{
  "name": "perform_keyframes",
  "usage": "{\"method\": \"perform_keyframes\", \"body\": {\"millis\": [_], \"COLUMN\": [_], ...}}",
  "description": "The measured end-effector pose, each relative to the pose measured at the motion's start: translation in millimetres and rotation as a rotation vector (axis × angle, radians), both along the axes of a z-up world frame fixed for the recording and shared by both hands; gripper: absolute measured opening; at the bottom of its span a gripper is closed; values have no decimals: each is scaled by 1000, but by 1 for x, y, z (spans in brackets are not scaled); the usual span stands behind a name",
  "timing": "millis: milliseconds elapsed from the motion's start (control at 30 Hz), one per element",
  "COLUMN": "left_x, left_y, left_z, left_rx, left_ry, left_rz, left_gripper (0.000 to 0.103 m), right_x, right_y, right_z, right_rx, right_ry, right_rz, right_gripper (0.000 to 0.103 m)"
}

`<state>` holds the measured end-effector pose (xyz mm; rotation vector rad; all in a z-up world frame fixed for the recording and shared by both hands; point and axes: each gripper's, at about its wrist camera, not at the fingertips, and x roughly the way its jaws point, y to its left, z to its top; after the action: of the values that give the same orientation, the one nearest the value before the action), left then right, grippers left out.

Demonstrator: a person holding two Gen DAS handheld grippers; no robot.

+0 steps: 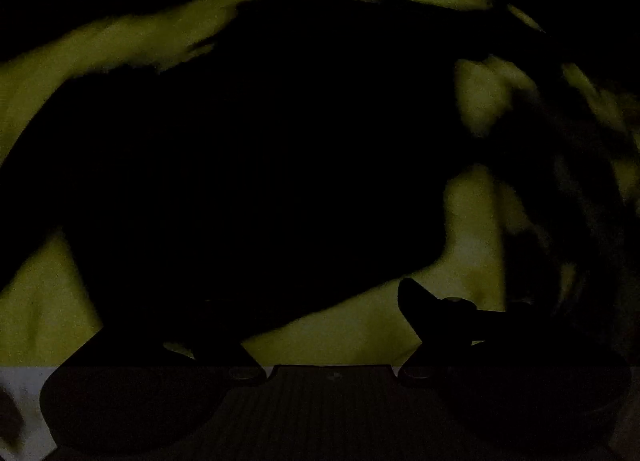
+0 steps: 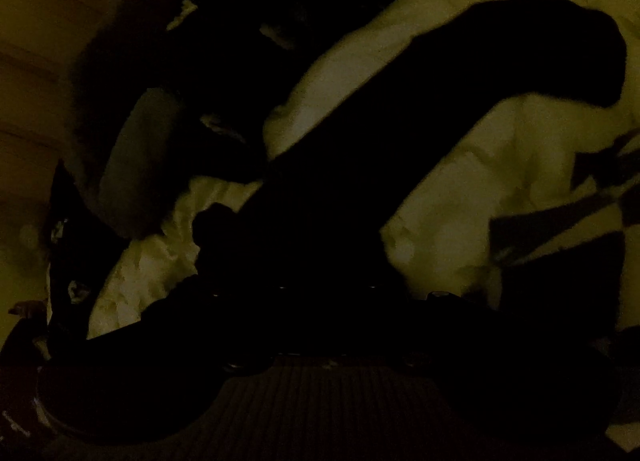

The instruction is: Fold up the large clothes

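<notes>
Very dark frames. A dark garment [image 2: 400,133] is seen spread over a pale bed sheet [image 2: 460,181], one long sleeve-like limb running from beside the right tongs [image 2: 320,289] up and rightward across the sheet. Soft, limp, light handling is expected; a hem or cuff edge is best taken. Right tongs are judged nearly pressed together, apparently on fabric. Left tongs [image 1: 320,325] state: cannot be told.

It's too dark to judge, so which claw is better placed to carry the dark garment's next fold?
Right, probably: the dark garment runs as a long strip straight into the right claw, while the left claw sits at its edge.
</notes>
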<state>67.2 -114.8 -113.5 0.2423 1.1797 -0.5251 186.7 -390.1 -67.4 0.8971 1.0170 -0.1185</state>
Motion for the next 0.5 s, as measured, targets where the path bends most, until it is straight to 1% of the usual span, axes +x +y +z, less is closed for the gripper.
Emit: {"method": "perform_keyframes", "body": {"millis": [33,67,167,200,233,300,333,400,433,467,500], "left_x": [-3,-3,0,4,6,18,21,29,32,35,36], "left_y": [-16,-28,-46,-51,-53,-47,-43,-32,-24,-12,-1], "left_z": [-6,-14,-44,-52,-54,-56,-54,-48,-41,-32,-22], "left_rx": [24,55,131,155,167,153,140,118,97,58,28], "left_ry": [-26,-44,-31,-37,-43,-34,-26,-1,9,17,13], "left_rz": [-61,-96,-163,-168,-153,-99,-69,-21,2,29,57], "left_gripper": [103,103,103,103,103,103,82,53,50,50,48], "right_x": [-5,-8,-16,-21,-24,-33,-37,-45,-48,-53,-58], "right_y": [4,2,-1,-1,0,-2,-3,-4,-4,-5,-5], "right_z": [-2,-2,3,4,6,9,11,13,13,14,17], "right_rx": [0,0,-13,-22,-28,-36,-40,-43,-42,-38,-33], "right_ry": [4,6,6,7,9,9,8,7,9,9,6], "right_rz": [-3,-7,10,17,20,31,35,49,58,68,78], "right_gripper": [15,16,17,17,17,17,17,17,17,17,17]}}
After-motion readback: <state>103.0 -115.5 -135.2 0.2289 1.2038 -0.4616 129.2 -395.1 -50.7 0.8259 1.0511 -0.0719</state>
